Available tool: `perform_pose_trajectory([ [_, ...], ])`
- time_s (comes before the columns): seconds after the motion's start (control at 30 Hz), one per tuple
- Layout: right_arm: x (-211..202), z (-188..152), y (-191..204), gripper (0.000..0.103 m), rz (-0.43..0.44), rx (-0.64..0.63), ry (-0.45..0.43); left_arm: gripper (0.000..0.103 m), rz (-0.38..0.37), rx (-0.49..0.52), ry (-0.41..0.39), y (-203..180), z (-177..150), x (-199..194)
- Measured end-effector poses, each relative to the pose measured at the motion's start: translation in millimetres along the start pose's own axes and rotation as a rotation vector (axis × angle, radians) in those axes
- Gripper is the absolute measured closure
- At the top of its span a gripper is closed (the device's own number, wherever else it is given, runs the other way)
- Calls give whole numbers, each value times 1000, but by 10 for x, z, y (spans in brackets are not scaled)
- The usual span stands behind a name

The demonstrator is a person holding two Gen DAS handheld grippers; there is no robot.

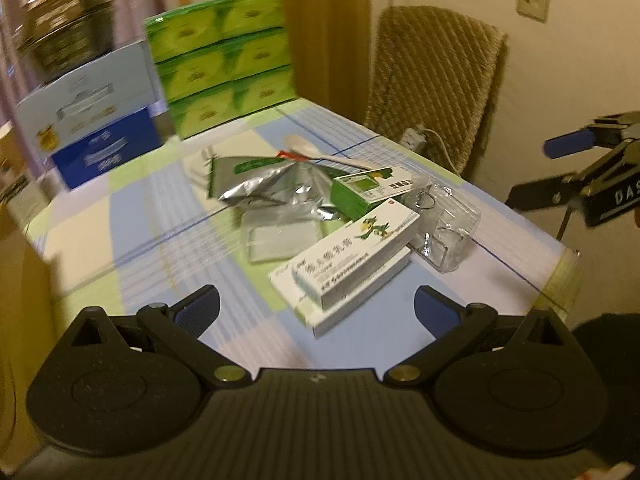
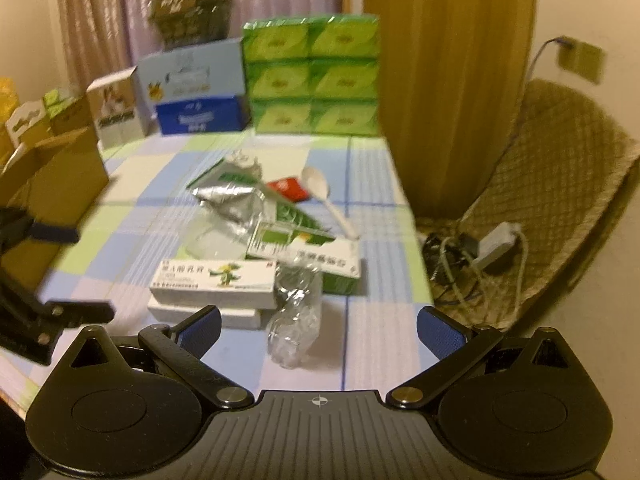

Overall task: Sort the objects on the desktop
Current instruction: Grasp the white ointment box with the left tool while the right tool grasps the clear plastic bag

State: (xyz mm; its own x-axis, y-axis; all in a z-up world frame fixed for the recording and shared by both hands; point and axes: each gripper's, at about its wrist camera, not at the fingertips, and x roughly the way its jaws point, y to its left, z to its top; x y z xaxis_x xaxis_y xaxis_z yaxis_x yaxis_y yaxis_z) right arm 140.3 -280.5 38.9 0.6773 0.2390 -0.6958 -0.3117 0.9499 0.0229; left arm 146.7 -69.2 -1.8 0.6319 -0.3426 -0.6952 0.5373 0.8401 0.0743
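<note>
A blue, green and white checked tablecloth (image 2: 372, 320) carries silver foil (image 2: 228, 196) and stacked green packs (image 2: 312, 80).

The near edge of the surface (image 2: 372, 344) is bare, giving free approach to the cluttered middle. Stacked green packs (image 2: 312, 80) and blue boxes (image 2: 196, 92) wall off the far end; cardboard boxes (image 2: 60, 176) crowd the left side.

Boxes (image 2: 214, 282), foil pouch (image 2: 228, 194), spoon (image 2: 320, 188) clustered mid-table.
</note>
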Motion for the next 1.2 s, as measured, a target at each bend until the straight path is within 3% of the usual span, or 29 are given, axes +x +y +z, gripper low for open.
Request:
perform_pose_trajectory([
  [0.27, 446, -93, -20, 2, 43, -41, 48, 1, -62, 117, 11, -8, 97, 456],
  [0.37, 569, -144, 0, 2, 56, -43, 59, 7, -87, 139, 10, 22, 127, 613],
  [0.63, 830, -226, 15, 25, 67, -26, 87, 16, -177, 196, 18, 31, 174, 912],
  [0.87, 923, -271, 22, 42, 61, -2, 99, 45, -233, 170, 62, 95, 133, 1069],
  [1.03, 898, -304, 0, 71, 69, 39, 94, 55, -226, 137, 57, 95, 83, 983],
  [1.2, 725, -380, 21, 74, 73, 56, 85, 70, -186, 99, 52, 93, -98, 732],
])
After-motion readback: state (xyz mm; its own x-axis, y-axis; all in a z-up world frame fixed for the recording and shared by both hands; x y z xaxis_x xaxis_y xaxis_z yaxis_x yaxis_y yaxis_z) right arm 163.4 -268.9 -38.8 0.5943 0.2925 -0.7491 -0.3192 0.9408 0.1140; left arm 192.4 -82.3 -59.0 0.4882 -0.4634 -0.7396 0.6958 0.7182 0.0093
